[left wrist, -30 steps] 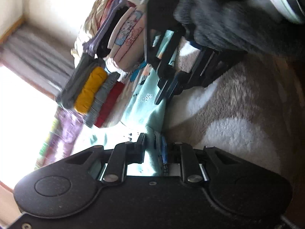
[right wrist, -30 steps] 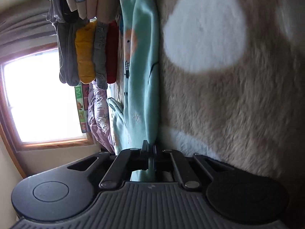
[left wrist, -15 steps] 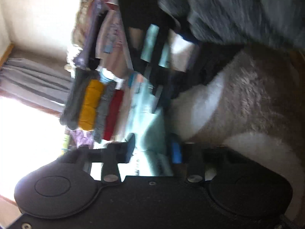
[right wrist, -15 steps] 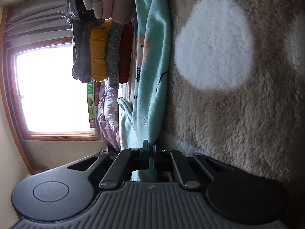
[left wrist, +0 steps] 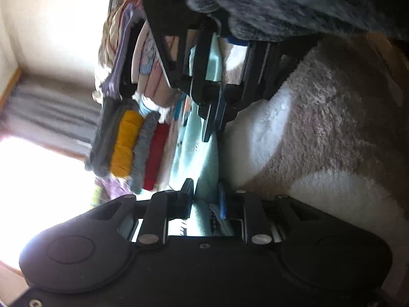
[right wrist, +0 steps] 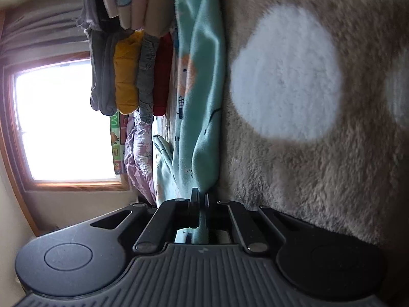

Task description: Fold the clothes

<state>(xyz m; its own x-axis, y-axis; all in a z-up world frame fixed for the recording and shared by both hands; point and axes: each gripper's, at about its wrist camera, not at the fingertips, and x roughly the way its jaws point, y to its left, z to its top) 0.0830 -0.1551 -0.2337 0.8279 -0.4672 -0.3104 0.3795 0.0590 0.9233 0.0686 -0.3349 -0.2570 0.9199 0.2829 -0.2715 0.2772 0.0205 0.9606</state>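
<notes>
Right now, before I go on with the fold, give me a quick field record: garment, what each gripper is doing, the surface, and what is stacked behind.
garment: mint-green printed top, lying on the blanket
right gripper: shut on an edge of the top
left gripper: jaws opening, the top's cloth between them, pads not pressing on it
surface: fluffy beige blanket with white spots
behind: folded clothes stacked in a pile, grey, yellow and red among them
background: bright window

Bright window [right wrist: 64, 125] at 9 o'clock, curtain [right wrist: 41, 33] above it at 10; beige rug [right wrist: 319, 166] with white spots at 3.
</notes>
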